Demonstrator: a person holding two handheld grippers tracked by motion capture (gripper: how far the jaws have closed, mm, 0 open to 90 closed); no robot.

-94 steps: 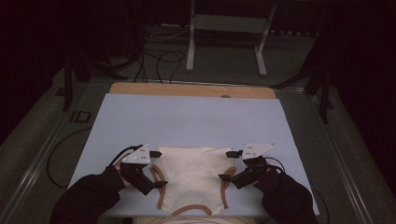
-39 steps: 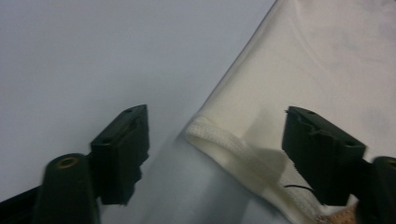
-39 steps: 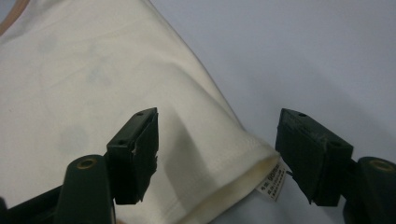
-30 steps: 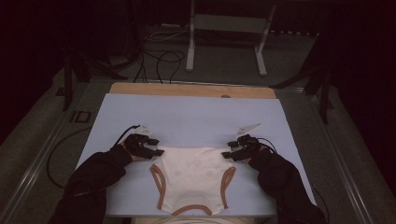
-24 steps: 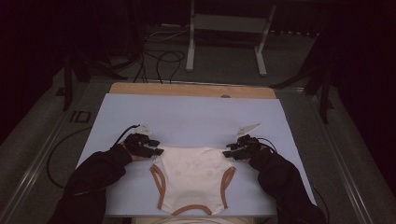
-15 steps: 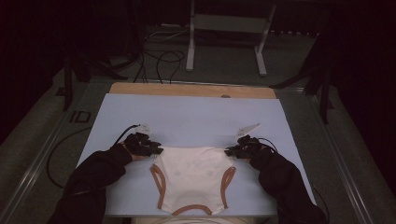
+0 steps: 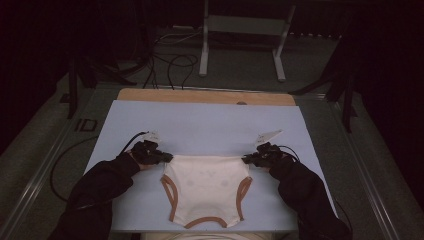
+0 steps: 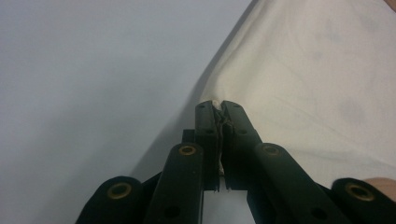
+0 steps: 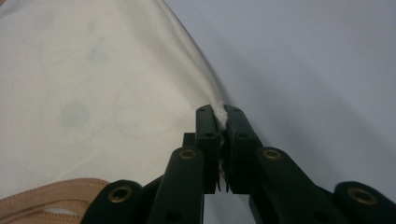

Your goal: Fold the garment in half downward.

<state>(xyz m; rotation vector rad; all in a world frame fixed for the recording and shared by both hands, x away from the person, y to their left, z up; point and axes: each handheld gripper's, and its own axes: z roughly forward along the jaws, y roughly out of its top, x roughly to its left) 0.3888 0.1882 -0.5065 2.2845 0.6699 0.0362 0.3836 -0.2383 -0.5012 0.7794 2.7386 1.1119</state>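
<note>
A: High view first. Cream garment [image 7: 206,184] with tan-trimmed openings lies flat in the lower middle of the frame, on the pale blue surface [image 7: 200,130]. Left claw [image 7: 165,157] sits at its upper left corner, right claw [image 7: 246,160] at its upper right corner. Top edge runs taut between them.

B: Step in hand?

A: Spreading, I judge. Both far corners are gripped and the cloth is drawn flat, near hem close to the bottom edge of the surface.

B: Left gripper view?

A: Left claw [image 8: 221,106] has its jaws together, clamped on a pinch of the cream cloth [image 8: 317,84], which fans out to the upper right of the frame. Bare surface [image 8: 84,70] fills the left.

B: Right gripper view?

A: Mirror of it. Right claw [image 9: 220,111] is closed tight on a fold of the cloth [image 9: 93,84]; the fabric spreads to the upper left, tan trim [image 9: 51,196] at lower left, bare surface [image 9: 317,65] on the right.

B: Next move?

A: Probably a fold or a release. Either calls for both claws acting evenly, keeping equal tension so the top edge doesn't skew.
</note>
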